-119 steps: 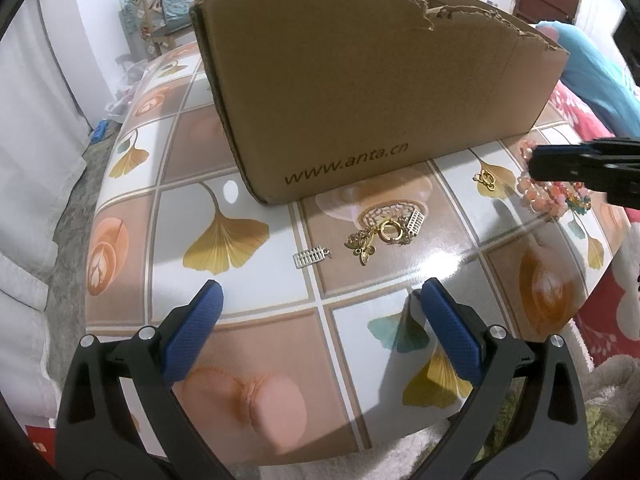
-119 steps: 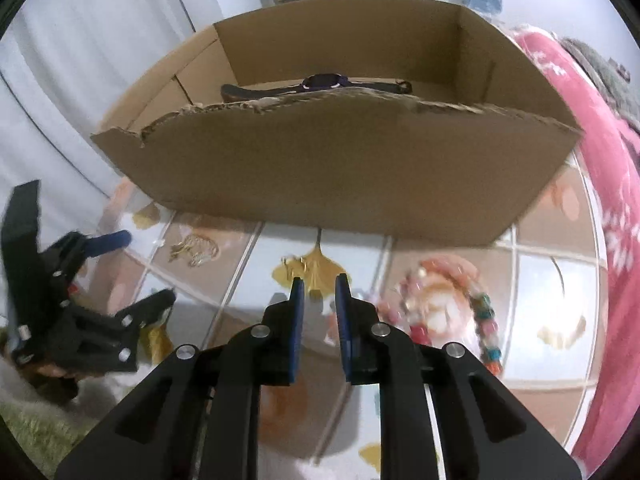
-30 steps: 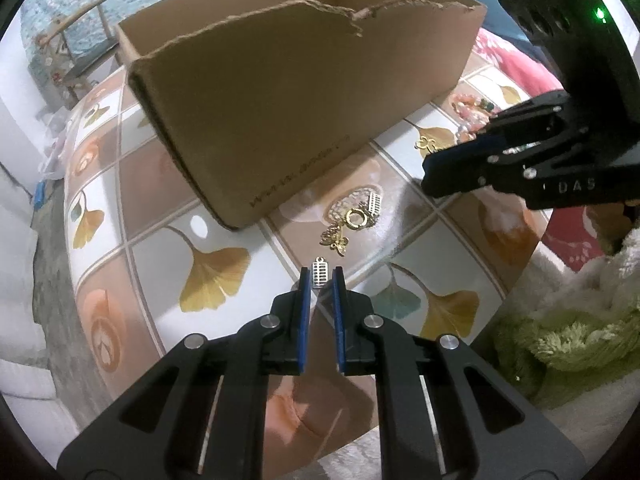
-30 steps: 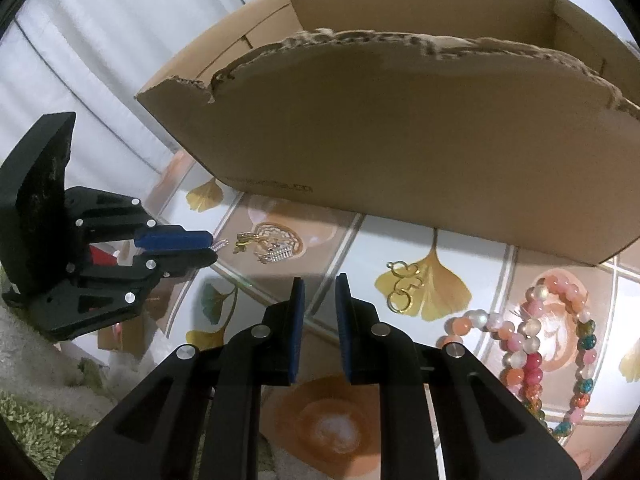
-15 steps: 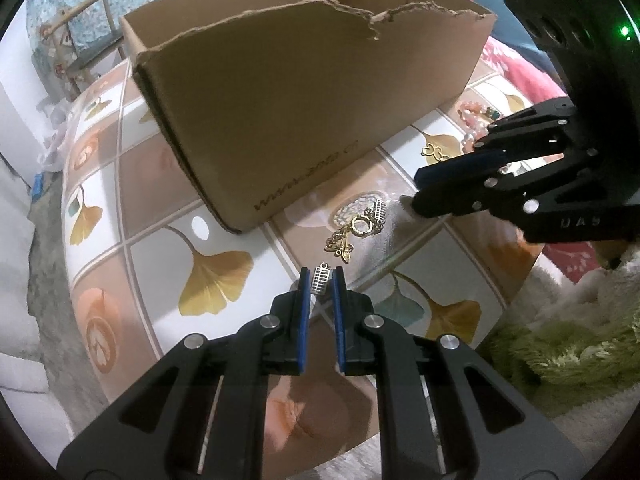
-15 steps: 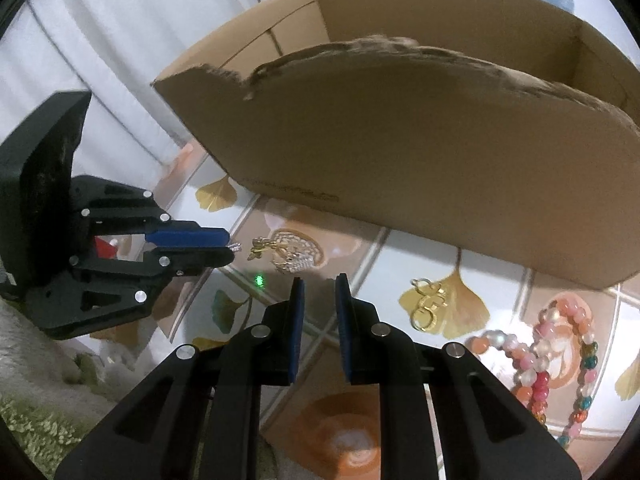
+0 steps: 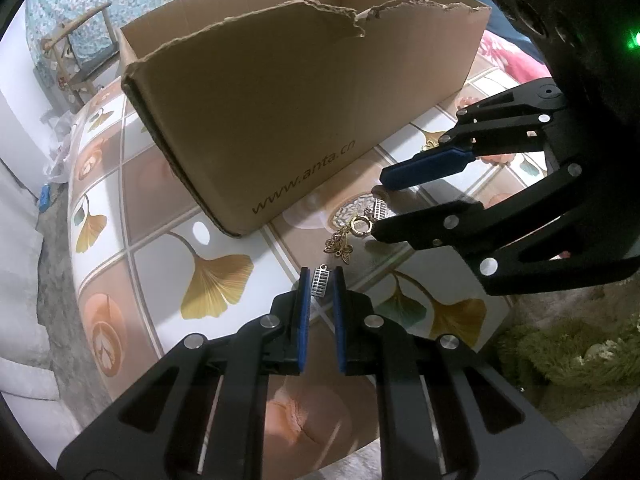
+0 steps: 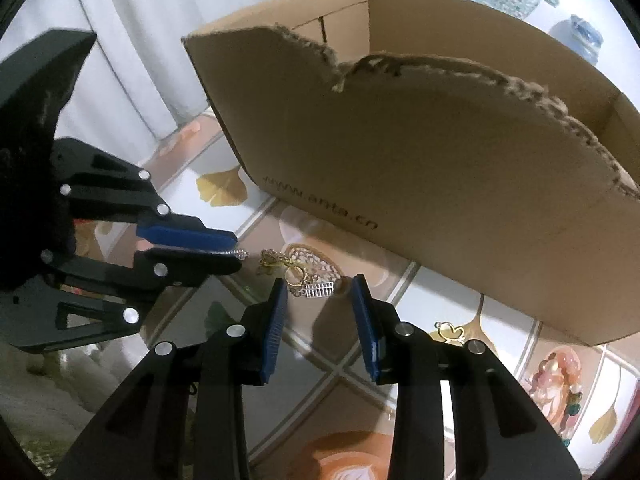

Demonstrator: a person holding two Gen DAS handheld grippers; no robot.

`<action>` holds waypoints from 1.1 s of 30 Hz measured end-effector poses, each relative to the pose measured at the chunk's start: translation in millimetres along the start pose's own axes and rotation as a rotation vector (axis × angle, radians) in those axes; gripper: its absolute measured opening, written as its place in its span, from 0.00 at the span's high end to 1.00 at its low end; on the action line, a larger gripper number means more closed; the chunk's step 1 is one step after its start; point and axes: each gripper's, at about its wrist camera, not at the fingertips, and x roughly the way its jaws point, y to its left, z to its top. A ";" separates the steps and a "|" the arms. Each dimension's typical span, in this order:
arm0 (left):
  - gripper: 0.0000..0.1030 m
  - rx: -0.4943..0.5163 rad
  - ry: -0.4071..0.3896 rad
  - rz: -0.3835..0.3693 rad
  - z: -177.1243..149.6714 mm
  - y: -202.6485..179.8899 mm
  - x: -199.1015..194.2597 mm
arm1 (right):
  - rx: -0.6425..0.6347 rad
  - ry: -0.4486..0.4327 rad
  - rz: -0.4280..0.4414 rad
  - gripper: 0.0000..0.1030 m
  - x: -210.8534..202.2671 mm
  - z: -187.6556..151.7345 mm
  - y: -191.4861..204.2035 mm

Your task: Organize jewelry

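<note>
While the torn cardboard box (image 7: 304, 120) stands on the tiled surface (image 7: 160, 272), the right gripper (image 8: 320, 304), jaws just widened and spread, straddles the gold jewelry cluster (image 8: 296, 272) beside the box; the left gripper (image 7: 320, 284), pressed together, pinches a small silver charm (image 7: 320, 280) above the surface.

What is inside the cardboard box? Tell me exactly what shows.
Only bare inner walls of the cardboard box show above its torn front wall. That wall hides the floor and anything lying on it in both views.
</note>
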 end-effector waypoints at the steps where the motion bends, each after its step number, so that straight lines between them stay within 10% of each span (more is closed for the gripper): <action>1: 0.90 0.000 -0.001 0.000 -0.3 0.5 -0.3 | -0.004 0.000 -0.003 0.68 0.5 0.4 1.7; 14: 0.90 0.012 -0.006 0.009 -2.1 -0.1 -1.9 | 0.000 0.012 -0.007 0.94 -4.8 3.2 4.8; 33: 0.90 0.007 -0.012 0.019 -2.4 0.5 -1.3 | 0.113 -0.021 -0.016 0.82 -16.6 6.0 -31.3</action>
